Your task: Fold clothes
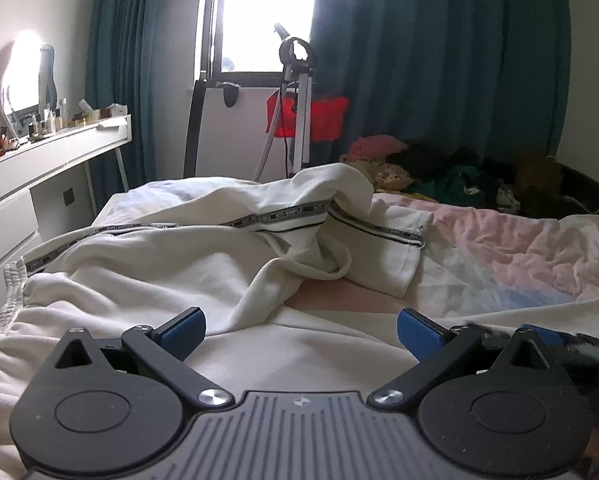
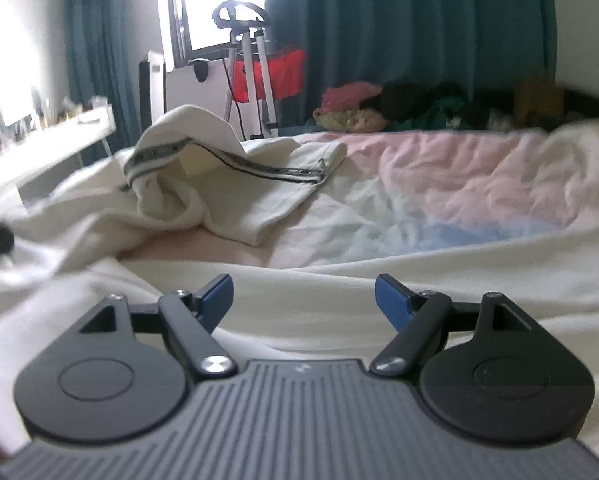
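Matte black and grey on both tools. Left tongs (image 1: 301, 332): two black teardrop-shaped discs with round insets, silver screws at the link pivots, a grey ribbed plate between bearing a small round emblem, blue pads on the fingers (image 1: 183, 334). Right tongs (image 2: 304, 302): the same build, with blue-padded fingers (image 2: 218, 294) on black angled links.

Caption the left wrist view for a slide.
Open left claw poised low over crumpled cream trousers with a dark side stripe on the pastel bedsheet.
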`<state>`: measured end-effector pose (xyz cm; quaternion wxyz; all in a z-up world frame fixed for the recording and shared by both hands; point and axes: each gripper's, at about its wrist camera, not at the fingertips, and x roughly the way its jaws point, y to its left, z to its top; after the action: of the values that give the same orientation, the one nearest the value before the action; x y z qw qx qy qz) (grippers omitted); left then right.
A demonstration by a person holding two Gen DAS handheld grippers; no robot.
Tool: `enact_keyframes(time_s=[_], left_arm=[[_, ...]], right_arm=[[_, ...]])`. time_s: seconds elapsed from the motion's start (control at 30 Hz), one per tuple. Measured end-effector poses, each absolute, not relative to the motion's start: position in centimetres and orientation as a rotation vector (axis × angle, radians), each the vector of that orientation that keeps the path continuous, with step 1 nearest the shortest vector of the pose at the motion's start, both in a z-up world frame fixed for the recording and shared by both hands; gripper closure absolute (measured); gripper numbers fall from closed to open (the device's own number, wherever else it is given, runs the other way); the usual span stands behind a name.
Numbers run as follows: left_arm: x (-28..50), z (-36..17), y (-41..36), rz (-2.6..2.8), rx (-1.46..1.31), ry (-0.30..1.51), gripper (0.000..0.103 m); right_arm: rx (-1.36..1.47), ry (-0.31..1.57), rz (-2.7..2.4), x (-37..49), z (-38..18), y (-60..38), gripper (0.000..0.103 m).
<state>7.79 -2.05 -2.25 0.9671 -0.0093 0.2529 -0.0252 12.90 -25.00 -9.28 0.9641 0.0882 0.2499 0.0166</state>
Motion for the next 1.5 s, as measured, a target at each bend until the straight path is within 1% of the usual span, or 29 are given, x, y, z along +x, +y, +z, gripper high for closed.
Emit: enact_keyframes(time_s=[0.03, 0.07, 0.23, 0.27, 0.3, 0.5, 0.63, 0.67, 0.7, 0.73, 0.77, 0.87, 0.97, 1.17, 1.5], left_arm=[[7.9, -2.4, -1.9, -0.051, -0.023, 0.518, 0.0], [8.1, -2.5, -1.8, -0.051, -0.028, 0.525, 0.0], [9.5, -3.5, -0.6, -0.052, -0.079, 0.585, 0.0], [9.8, -3.7, -0.4, -0.051, -0.091, 0.599, 0.0], [10.1, -3.9, -0.1, -0.051, -0.103, 0.612, 0.0], [12.2, -5.4, 1.6, -0.048, -0.184, 0.699, 0.0], [13.7, -6.7, 3.3, -0.024, -0.267, 0.76, 0.0], [13.9, -7.0, 3.7, -0.018, -0.288, 0.767, 0.0], [14.2, -7.2, 4.1, -0.012, -0.308, 0.773, 0.0], [14.4, -7.4, 4.4, -0.012, -0.321, 0.78, 0.0], [14.5, -7.5, 4.6, -0.013, -0.332, 0.789, 0.0], [14.8, -7.9, 4.9, -0.014, -0.352, 0.805, 0.0], [14.8, -7.9, 4.9, -0.015, -0.341, 0.803, 0.0], [14.6, -7.6, 4.1, 0.01, -0.285, 0.781, 0.0], [13.9, -7.9, 2.6, -0.037, -0.249, 0.762, 0.0]], right_arm=[[0.236, 0.519, 0.07, 13.6, -9.2, -25.1, 0.025], [0.293, 0.53, 0.105, 14.2, -9.2, -25.1, 0.03], [0.58, 0.59, 0.197, 18.9, -10.3, -23.7, 0.035], [0.632, 0.6, 0.204, 20.0, -10.8, -23.3, 0.039], [0.678, 0.606, 0.209, 21.0, -11.3, -22.9, 0.041], [0.96, 0.631, 0.137, 26.4, -14.8, -21.4, 0.044], [1.039, 0.573, 0.045, 28.3, -16.1, -21.7, 0.057], [1.052, 0.563, 0.019, 28.7, -16.4, -21.8, 0.067], [1.066, 0.554, -0.008, 29.1, -16.6, -22.0, 0.073], [1.082, 0.544, -0.035, 29.4, -16.8, -22.3, 0.082], [1.1, 0.533, -0.064, 29.5, -17.1, -22.8, 0.085], [1.111, 0.505, -0.096, 29.9, -17.0, -23.6, 0.087], [1.04, 0.469, -0.113, 29.5, -15.7, -23.9, 0.091], [0.967, 0.398, -0.185, 27.7, -12.9, -28.5, 0.092], [0.786, 0.279, -0.498, 24.4, -7.6, -43.0, 0.093]])
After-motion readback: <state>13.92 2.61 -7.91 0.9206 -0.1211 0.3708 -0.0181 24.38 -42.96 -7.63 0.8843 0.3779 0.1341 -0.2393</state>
